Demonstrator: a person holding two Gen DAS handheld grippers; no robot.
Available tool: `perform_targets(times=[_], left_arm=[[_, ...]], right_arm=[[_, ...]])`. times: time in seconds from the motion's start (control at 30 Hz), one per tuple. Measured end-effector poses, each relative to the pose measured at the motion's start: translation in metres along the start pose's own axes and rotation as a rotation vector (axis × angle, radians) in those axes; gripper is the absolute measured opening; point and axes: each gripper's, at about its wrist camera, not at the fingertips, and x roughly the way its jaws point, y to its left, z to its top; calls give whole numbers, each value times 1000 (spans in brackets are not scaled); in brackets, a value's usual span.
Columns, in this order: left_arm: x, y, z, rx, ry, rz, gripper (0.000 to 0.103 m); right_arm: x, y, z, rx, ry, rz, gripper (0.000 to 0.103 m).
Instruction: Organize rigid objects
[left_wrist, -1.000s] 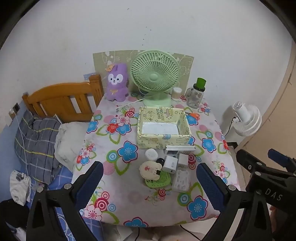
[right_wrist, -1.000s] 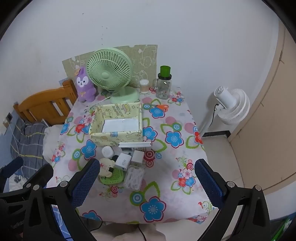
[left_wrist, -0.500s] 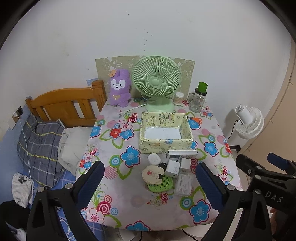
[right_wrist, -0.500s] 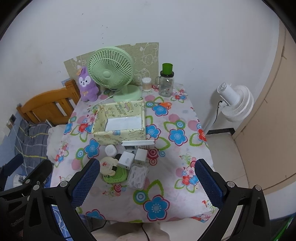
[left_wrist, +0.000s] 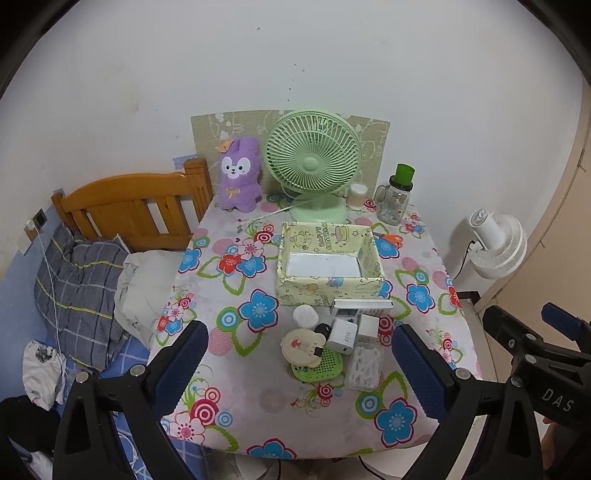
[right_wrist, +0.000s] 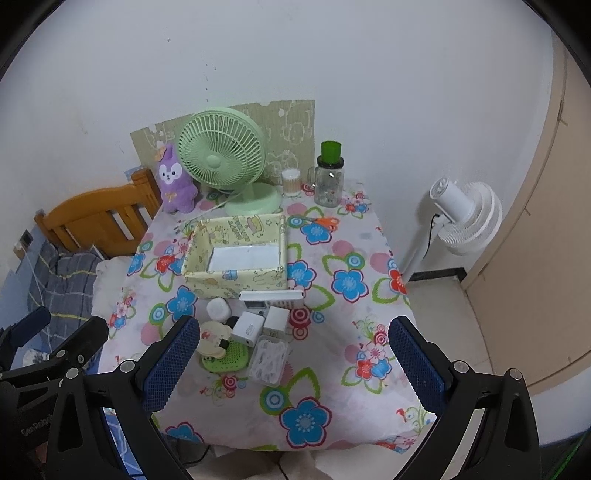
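Two grippers hang above the near edge of a table (left_wrist: 229, 417) in a flowered cloth, both with jaws spread wide and nothing between them. The left gripper (left_wrist: 300, 363) frames a heap of small things in the gap between its fingers; the right gripper (right_wrist: 294, 357) frames the same heap, which sits nearer its left finger.

In the heap, a round cream case (left_wrist: 301, 347) lies partly on a green grid (left_wrist: 319, 367), closest to the jaws. A clear box (left_wrist: 363, 366) of white bits sits just right of the grid. Beyond these stand a white charger (left_wrist: 342, 336) and a white cube (left_wrist: 368, 326), side by side and touching or nearly so. A small white puck (left_wrist: 305, 316) lies left of them, and a white remote (left_wrist: 362, 305) lies crosswise, right against the near wall of a yellow box (left_wrist: 314, 291).

That box sits open beyond the heap, straight ahead of both jaws, with only a white sheet on its floor.

Farther off, by the wall, stand a purple plush (left_wrist: 239, 175), a green fan (left_wrist: 313, 166) and a jar (left_wrist: 397, 195) with a green lid. Orange scissors (left_wrist: 389, 239) lie right of the box. A white floor fan (right_wrist: 463, 218) stands off the table, right of the right gripper's jaws.
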Motion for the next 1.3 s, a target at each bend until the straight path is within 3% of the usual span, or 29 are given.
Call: perform_targets(times=[1.3], left_arm=[[13, -16, 8, 55, -6, -53, 101]], right_arm=[[-1, -12, -3, 11, -11, -83, 103]])
